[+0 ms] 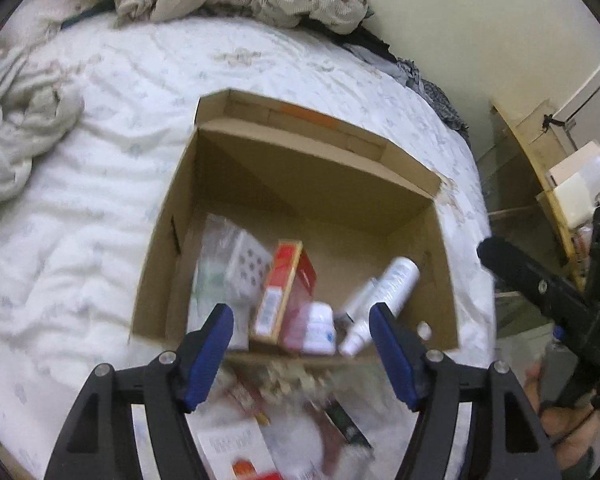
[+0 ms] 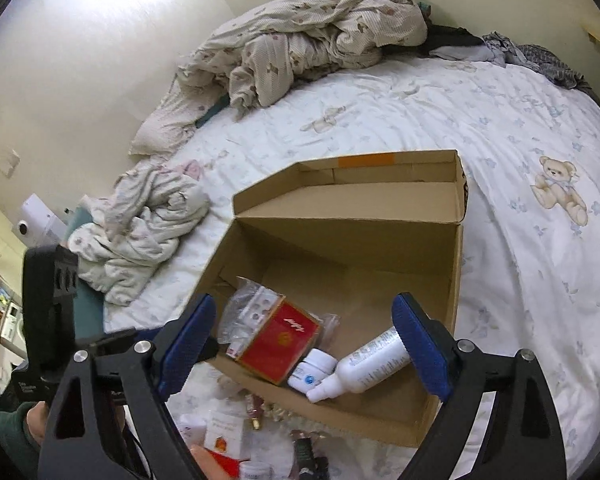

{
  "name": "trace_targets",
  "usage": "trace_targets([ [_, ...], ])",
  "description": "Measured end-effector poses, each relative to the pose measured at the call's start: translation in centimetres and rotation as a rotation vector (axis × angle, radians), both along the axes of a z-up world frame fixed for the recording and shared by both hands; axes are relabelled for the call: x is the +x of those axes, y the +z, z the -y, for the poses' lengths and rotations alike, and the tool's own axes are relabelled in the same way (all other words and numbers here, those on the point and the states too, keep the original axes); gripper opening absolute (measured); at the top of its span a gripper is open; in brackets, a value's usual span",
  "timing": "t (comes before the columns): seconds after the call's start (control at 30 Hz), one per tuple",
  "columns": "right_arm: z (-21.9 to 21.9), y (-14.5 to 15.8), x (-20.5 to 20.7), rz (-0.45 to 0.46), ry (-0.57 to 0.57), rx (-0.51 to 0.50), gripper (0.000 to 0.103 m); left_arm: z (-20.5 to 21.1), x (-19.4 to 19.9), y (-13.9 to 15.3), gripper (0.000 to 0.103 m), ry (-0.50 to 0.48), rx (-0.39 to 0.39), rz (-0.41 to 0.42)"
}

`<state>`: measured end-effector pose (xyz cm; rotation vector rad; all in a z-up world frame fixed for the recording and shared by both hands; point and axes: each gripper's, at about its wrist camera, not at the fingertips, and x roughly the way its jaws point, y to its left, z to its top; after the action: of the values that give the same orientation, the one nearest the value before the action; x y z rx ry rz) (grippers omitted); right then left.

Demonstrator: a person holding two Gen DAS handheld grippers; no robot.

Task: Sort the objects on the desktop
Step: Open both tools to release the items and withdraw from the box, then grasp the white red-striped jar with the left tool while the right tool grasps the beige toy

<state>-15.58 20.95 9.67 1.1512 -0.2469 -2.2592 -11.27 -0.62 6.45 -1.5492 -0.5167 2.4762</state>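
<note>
An open cardboard box (image 1: 420, 216) (image 2: 456, 280) lies on the bed. Inside are a red carton (image 1: 286, 288) (image 2: 278, 340), a white spray bottle (image 1: 384, 292) (image 2: 364, 368), a small white jar (image 1: 320, 328) (image 2: 314, 370) and a clear bag with a white blister pack (image 1: 240, 264) (image 2: 252, 308). More small packages (image 1: 236, 444) (image 2: 224, 432) lie on the bed in front of the box. My left gripper (image 1: 302, 354) is open and empty over the box's near edge. My right gripper (image 2: 300, 344) is open and empty above the box.
The bed has a white bear-print cover (image 2: 540, 160). Crumpled bedding lies at the far side (image 2: 308, 40) and at the left (image 2: 140, 228). Wooden shelving (image 1: 548, 168) stands to the right of the bed. The other gripper shows at the right edge (image 1: 560, 296).
</note>
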Motion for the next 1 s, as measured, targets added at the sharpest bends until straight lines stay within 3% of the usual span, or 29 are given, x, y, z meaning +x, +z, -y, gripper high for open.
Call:
trace_targets([
  [0.27, -1.2, 2.0, 1.4, -0.016, 0.013, -0.048, 0.092, 1.1, 4.9, 1.2, 0.072, 0.042, -0.03, 0.028],
  [0.57, -1.5, 2.5, 4.2, -0.004, 0.062, -0.035, 0.092, 2.4, 9.0, -0.1, 0.072, 0.098, -0.067, 0.089],
  [0.87, -1.7, 1.5, 7.1, 0.074, 0.158, 0.01, 0.092, 2.2, 11.5, -4.7, 0.072, 0.087, -0.148, 0.243],
  [1.0, -1.5, 0.0, 7.8, 0.123, 0.201, 0.054, 0.092, 2.3, 11.4, -7.0, 0.072, 0.115, -0.225, 0.285],
])
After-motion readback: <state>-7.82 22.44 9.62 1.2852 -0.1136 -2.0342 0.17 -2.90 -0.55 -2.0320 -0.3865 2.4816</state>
